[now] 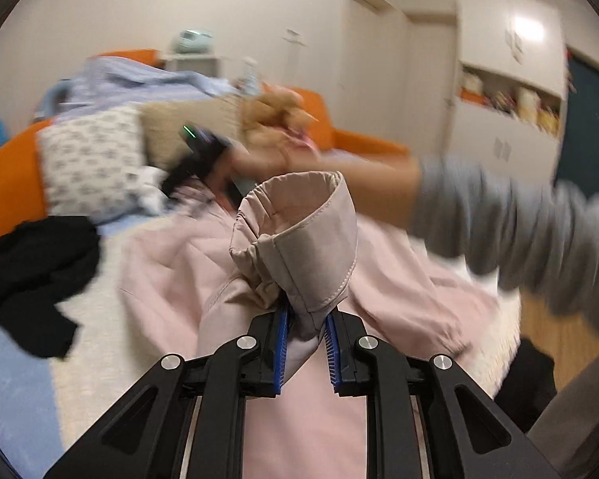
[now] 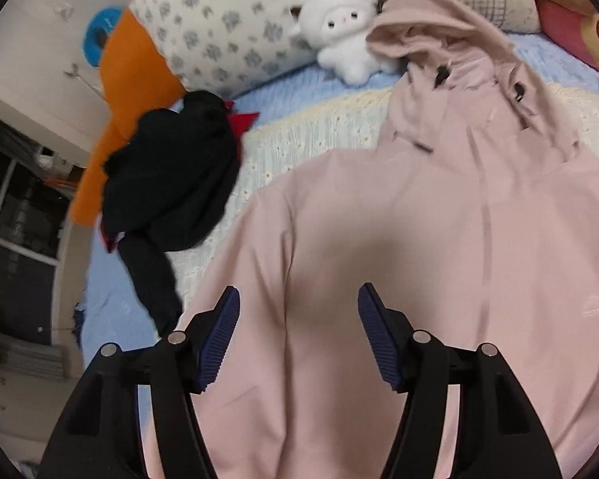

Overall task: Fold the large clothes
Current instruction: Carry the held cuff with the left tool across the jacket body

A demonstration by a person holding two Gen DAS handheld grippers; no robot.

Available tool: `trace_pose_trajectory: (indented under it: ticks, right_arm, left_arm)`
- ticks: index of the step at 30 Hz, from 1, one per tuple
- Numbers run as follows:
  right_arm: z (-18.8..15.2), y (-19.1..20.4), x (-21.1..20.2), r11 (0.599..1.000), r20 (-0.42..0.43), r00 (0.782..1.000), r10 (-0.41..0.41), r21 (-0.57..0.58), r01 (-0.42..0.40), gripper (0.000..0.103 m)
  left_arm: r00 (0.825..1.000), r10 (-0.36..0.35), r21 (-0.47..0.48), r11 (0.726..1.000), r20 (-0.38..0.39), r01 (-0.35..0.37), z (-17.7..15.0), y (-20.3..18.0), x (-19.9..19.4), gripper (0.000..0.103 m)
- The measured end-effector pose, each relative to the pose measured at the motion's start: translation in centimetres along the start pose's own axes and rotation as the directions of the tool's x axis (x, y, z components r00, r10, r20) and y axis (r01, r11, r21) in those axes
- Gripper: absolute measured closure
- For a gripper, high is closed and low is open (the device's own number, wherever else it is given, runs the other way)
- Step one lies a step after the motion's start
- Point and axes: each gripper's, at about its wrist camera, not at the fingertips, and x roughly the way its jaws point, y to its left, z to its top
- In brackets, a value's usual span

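Note:
A large pale pink hooded jacket (image 2: 439,219) lies spread on the bed, hood toward the pillows. My left gripper (image 1: 306,319) is shut on the jacket's sleeve cuff (image 1: 299,223) and holds it lifted above the jacket body (image 1: 171,263). My right gripper (image 2: 298,299) is open and empty, hovering just above the jacket's lower left part, casting a shadow on it. In the left wrist view the person's right arm in a grey sleeve (image 1: 519,219) reaches across, holding the other gripper (image 1: 195,155), blurred.
A black garment (image 2: 171,183) lies in a heap on the bed left of the jacket, over something red. A white plush toy (image 2: 343,36), a patterned pillow (image 2: 227,20) and an orange headboard (image 2: 127,92) are at the bed's head. White cupboards (image 1: 507,80) stand behind.

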Motion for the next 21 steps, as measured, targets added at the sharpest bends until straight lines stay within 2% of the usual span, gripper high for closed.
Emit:
trace_pose_trajectory:
  ticks: [2,4,6,9,10,11,12,13,15,16,17,18,19,20,21]
  right_arm:
    - [-0.6,-0.2,-1.5,0.999,0.001,1.000,0.007,-0.046,-0.007,0.041]
    - [-1.6,-0.4,-1.4,0.998,-0.024,0.999,0.028,-0.063,-0.029,0.041]
    - [-2.7,-0.2,-0.4,0.996,-0.057,0.997,0.052,-0.073,-0.056,0.041]
    - [-4.5,0.1,2.3,0.994,-0.109,0.992,0.066,-0.078,-0.075,0.041]
    - [-4.9,0.0,3.1,0.995,-0.118,0.992,0.043,-0.084,-0.053,0.044]
    - [-5.4,-0.1,4.1,0.996,-0.123,0.992,-0.021,-0.093,0.009,0.048]
    - [-5.7,-0.2,4.9,0.993,-0.125,0.990,-0.069,-0.103,0.056,0.066]
    - [-6.0,-0.4,5.6,0.993,-0.132,0.989,-0.072,-0.102,0.058,0.083]
    - [-6.1,-0.9,5.9,0.998,-0.113,0.993,-0.024,-0.068,0.016,0.099]
    - [-5.8,-1.0,5.2,0.998,-0.070,0.998,-0.008,-0.068,0.004,0.099]
    - [-5.3,-0.9,4.3,0.997,-0.027,1.000,-0.007,-0.077,0.005,0.099]
    - [-5.0,-1.0,3.8,0.997,-0.008,1.000,0.008,-0.076,-0.009,0.099]
    - [-4.5,-1.2,3.3,0.997,0.005,0.999,0.032,-0.071,-0.031,0.097]
    - [-4.2,-1.6,2.8,0.997,0.017,1.000,0.023,-0.070,-0.022,0.095]
    - [-4.2,-1.9,2.4,0.996,0.022,1.000,-0.016,-0.089,0.017,0.082]
  left_arm:
    - [0.998,-0.050,0.033,0.998,-0.030,0.051,-1.0,-2.8,2.1,0.082]
    - [0.996,-0.075,0.054,0.995,-0.056,0.078,-2.4,-4.9,4.0,0.082]
    - [0.990,-0.106,0.063,0.992,-0.092,0.112,-3.6,-6.9,5.8,0.082]
    - [0.978,-0.102,0.063,0.991,-0.182,0.115,-5.7,-8.7,9.1,0.082]
    - [0.974,-0.077,0.083,0.992,-0.213,0.097,-6.5,-9.4,10.3,0.082]
    - [0.970,-0.062,0.093,0.992,-0.234,0.085,-7.1,-9.8,11.1,0.082]
    - [0.964,-0.038,0.105,0.992,-0.262,0.067,-7.8,-10.4,11.9,0.082]
    - [0.960,-0.021,0.113,0.992,-0.279,0.055,-8.1,-10.3,12.5,0.077]
    - [0.957,0.033,0.160,0.987,-0.287,0.014,-8.6,-11.0,12.6,0.071]
    - [0.957,0.040,0.168,0.986,-0.288,0.009,-8.5,-10.8,12.3,0.059]
    - [0.957,0.023,0.160,0.987,-0.289,0.024,-8.4,-10.9,12.0,0.033]
    - [0.960,-0.017,0.134,0.989,-0.279,0.057,-8.3,-10.2,11.3,0.021]
    - [0.967,-0.064,0.099,0.991,-0.245,0.090,-8.0,-9.8,10.1,0.013]
    - [0.970,-0.080,0.081,0.992,-0.230,0.101,-7.6,-9.2,9.1,0.013]
    - [0.969,-0.102,0.059,0.991,-0.223,0.118,-7.2,-8.7,8.1,0.011]
